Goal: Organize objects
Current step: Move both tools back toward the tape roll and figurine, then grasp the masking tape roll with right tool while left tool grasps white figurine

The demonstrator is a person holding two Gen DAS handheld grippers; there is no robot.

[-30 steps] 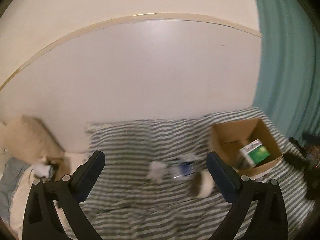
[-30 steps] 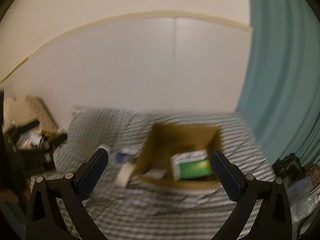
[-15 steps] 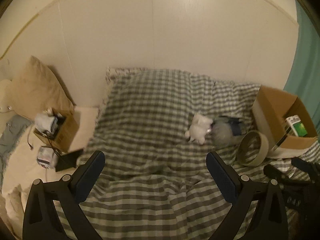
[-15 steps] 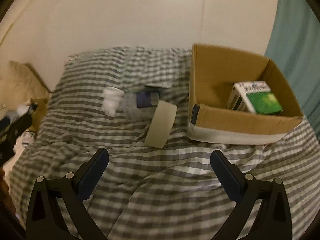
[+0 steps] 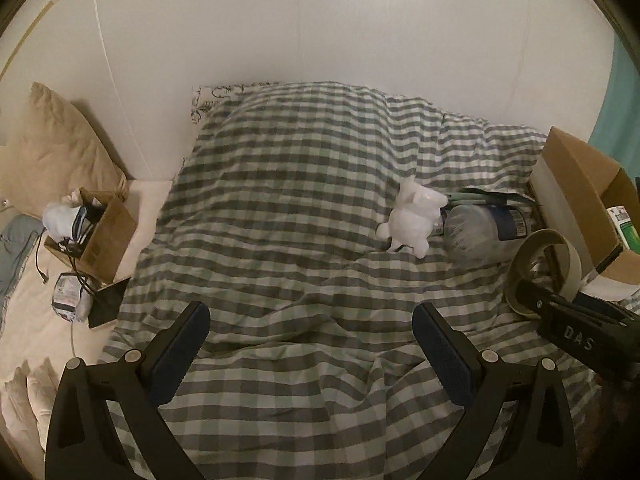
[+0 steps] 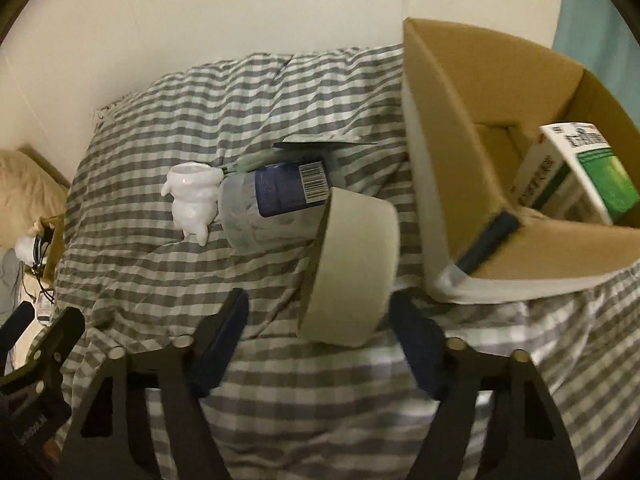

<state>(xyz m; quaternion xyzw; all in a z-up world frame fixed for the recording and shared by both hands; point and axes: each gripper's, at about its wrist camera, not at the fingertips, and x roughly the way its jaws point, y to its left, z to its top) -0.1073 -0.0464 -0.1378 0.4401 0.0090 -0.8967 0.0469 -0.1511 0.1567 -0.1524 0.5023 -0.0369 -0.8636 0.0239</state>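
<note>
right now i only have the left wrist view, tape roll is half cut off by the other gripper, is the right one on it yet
Observer: Not yet. In the right wrist view the right gripper is open, its pads either side of the tape roll without touching it.
Operator: is the roll flat or on edge
Observer: On edge, tilted, with its upper rim against the clear bottle.
Operator: whats in the box, i just see a corner of something
Observer: The cardboard box holds one green and white carton, leaning against its right side.
Operator: room for the roll?
Observer: Probably; bare box floor shows left of the carton.
</note>
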